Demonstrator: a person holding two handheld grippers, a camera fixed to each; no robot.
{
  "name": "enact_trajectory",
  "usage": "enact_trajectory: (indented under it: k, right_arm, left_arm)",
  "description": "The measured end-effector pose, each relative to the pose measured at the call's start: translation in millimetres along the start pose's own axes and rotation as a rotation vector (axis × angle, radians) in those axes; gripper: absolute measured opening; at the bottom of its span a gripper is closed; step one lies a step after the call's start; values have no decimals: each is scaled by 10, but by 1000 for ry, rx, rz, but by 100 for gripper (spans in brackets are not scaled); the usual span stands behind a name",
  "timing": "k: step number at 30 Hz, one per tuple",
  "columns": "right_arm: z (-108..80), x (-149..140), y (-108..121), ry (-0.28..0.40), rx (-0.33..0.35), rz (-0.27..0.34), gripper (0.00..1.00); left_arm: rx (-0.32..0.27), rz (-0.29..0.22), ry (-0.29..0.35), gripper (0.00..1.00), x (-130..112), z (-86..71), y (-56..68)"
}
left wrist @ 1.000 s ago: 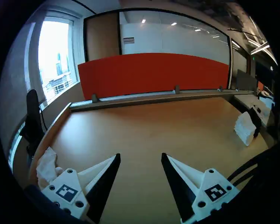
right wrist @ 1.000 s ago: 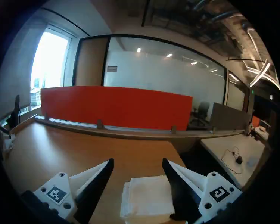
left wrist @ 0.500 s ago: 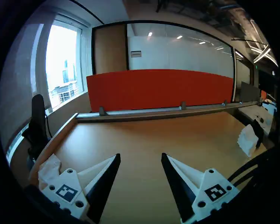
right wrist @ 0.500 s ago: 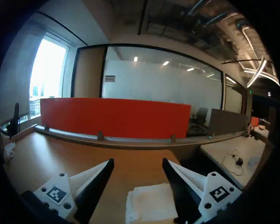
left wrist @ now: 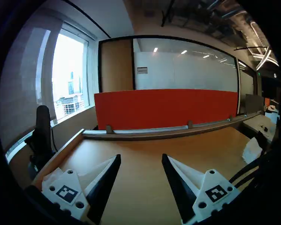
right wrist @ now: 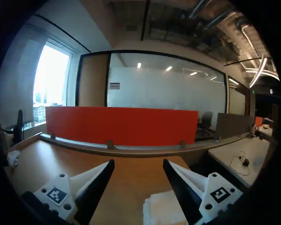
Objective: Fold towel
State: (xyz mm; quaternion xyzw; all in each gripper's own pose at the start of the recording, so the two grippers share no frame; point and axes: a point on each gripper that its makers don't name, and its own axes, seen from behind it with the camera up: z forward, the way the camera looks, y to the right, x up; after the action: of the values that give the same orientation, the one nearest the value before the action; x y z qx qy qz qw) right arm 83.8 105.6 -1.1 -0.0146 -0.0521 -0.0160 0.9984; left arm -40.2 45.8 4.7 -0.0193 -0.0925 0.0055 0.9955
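Change in the right gripper view: the folded towel [right wrist: 163, 208] sat lower than a second before, having slid from between the fingers down toward the bottom edge; the red divider [right wrist: 121, 125] also sat lower and more ceiling showed.
Change in the left gripper view: the desk [left wrist: 148, 150] and divider had dropped in the same way, the towel [left wrist: 251, 150] had drifted down and to the right, and the crumpled white cloth [left wrist: 52, 175] had sunk partly behind the left-hand finger.
Left gripper [left wrist: 140, 155]: its fingers stood wide apart, as they had a second earlier, with bare desk between them; they held nothing and touched nothing.
Right gripper [right wrist: 138, 162]: just as wide apart, gripping nothing; the towel lay below the tips, nearer the right-hand finger and partly hidden by it.
Towel: a white folded stack lying flat near the desk's right end.
Cloth: it lay at the desk's left edge, well apart from the towel, seen small at far left in the right gripper view [right wrist: 14, 158].
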Motion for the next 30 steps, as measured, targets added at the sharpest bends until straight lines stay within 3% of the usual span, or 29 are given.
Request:
enact_trajectory:
  k: [17, 30]
  right_arm:
    - [71, 155, -803, 29, 51, 22, 100]
    - [82, 149, -1233, 30, 67, 57, 100]
  left_arm:
    - [-25, -61, 42, 80, 86, 54, -108]
    - [-25, -54, 51, 80, 80, 76, -222]
